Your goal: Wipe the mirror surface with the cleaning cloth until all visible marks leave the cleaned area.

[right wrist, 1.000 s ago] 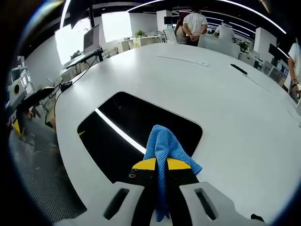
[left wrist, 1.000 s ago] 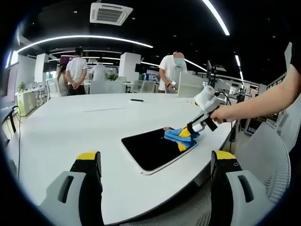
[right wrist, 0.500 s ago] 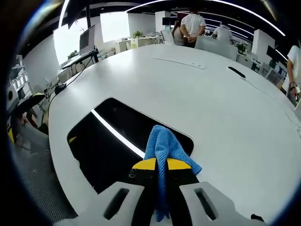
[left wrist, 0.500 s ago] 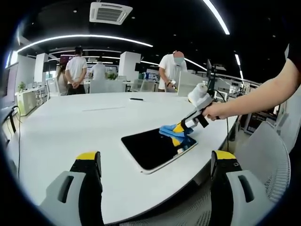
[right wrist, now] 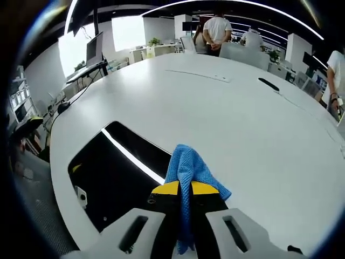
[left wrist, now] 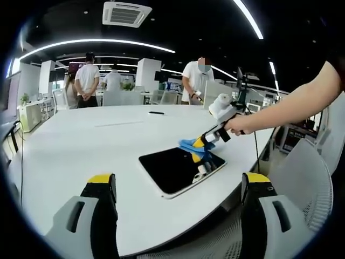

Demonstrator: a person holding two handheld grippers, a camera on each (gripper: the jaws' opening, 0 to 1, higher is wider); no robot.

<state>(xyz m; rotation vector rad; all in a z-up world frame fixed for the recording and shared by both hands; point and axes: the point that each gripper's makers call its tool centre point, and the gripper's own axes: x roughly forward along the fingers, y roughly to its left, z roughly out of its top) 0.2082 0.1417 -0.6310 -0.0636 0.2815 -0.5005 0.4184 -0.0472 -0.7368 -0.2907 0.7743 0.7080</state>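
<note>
Since half a second ago the right gripper has slid the blue cloth toward the far corner of the mirror, so more dark glass lies bare. Its yellow-tipped fingers are pinched on the waffle-textured cloth, which rests on the mirror's far edge. The mirror is a flat, glossy rounded rectangle lying on the smooth white tabletop. The left gripper hangs near the tabletop's edge, fingers wide apart
</note>
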